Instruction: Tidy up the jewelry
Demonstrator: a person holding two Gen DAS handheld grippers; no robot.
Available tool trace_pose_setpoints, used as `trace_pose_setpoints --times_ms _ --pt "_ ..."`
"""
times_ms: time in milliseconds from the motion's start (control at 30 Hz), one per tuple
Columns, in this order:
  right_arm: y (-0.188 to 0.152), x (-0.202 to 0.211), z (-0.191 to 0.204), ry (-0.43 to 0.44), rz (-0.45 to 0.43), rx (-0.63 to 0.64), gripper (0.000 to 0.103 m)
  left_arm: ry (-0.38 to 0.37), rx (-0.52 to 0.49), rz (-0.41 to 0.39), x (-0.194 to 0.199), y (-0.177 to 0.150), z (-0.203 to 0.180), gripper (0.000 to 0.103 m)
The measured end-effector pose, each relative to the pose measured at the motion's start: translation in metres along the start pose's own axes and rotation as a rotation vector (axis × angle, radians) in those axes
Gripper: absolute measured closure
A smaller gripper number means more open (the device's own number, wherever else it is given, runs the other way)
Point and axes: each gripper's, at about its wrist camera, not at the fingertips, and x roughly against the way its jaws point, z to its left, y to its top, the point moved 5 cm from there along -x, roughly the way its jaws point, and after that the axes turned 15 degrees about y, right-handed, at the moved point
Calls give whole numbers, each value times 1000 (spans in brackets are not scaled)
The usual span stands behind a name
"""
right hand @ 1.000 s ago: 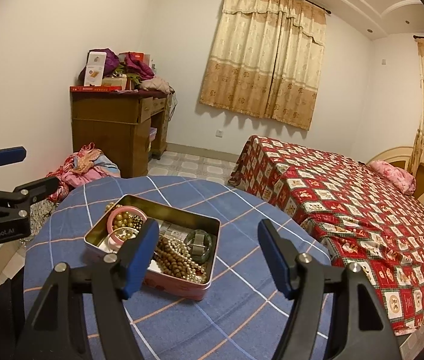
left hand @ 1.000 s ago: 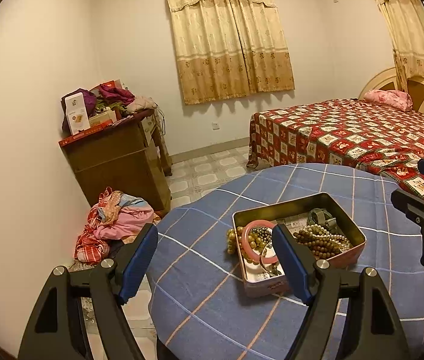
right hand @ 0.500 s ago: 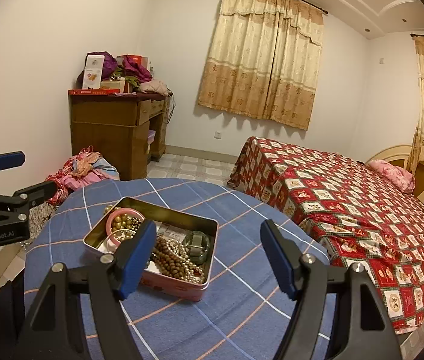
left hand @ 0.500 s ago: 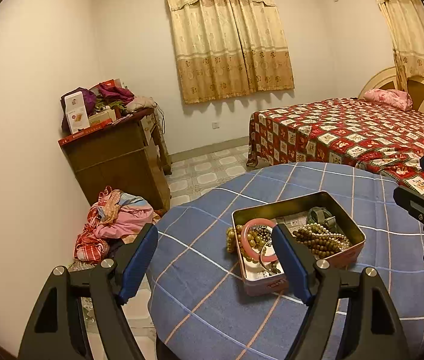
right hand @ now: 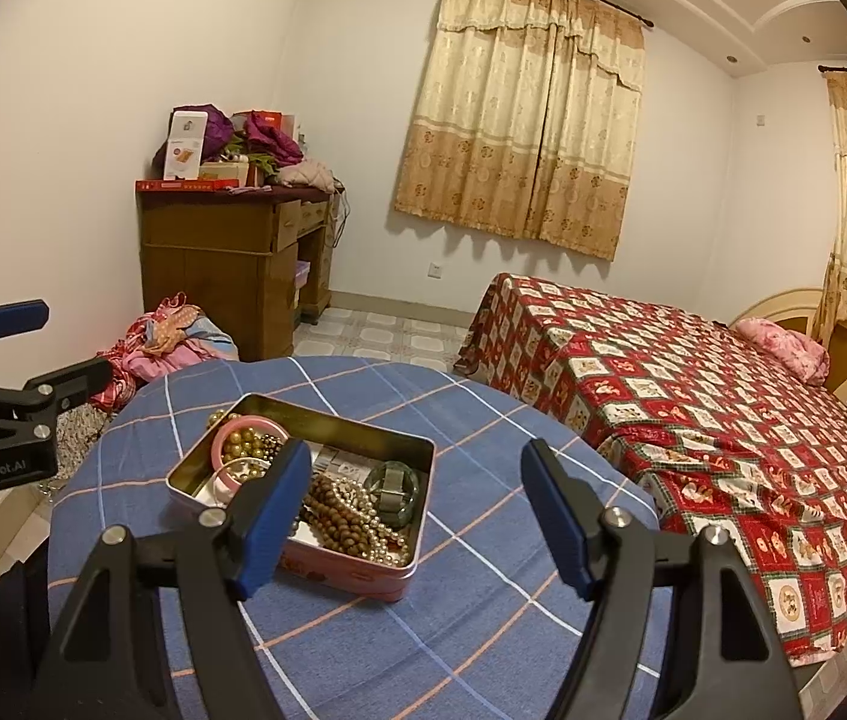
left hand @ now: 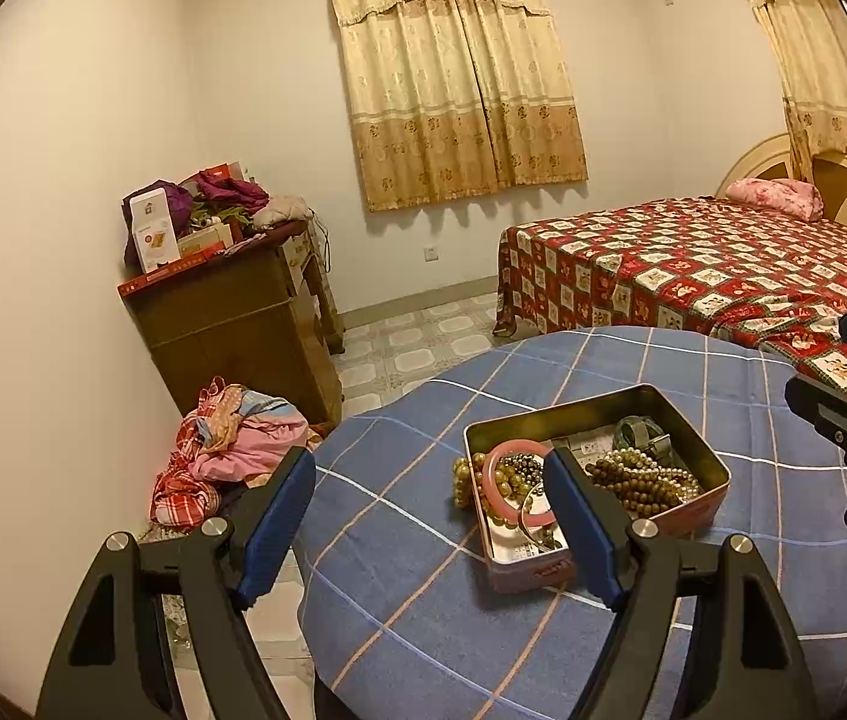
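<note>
Left wrist view, lower centre: tin (left hand: pixel 696 513) holds heaped, unsorted beads (left hand: pixel 633 477); left gripper (left hand: pixel 430 525) and right gripper (right hand: pixel 417 516) both gape wide, empty.

I see a round table (right hand: pixel 483 600) in front of me with a tin box (right hand: pixel 327 564) on it. In the box, a bangle (right hand: pixel 225 441) lies at the left, a pile of bead strings (right hand: pixel 345 516) in the middle and a thick bracelet (right hand: pixel 393 489) at the right. Behind the table, a desk (right hand: pixel 225 252) stands at the left wall and a bed (right hand: pixel 693 408) lies at the right.
</note>
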Motion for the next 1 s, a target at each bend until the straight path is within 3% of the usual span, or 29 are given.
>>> trace_pose_setpoints --times_ms 533,633,1000 --pt "4 4 -3 -3 -12 7 28 15 36 16 -2 2 9 24" --pt "4 4 -3 -3 -11 8 28 29 40 18 -4 2 11 15" --pt "3 4 -3 -3 -12 6 25 48 30 1 -5 -1 12 14"
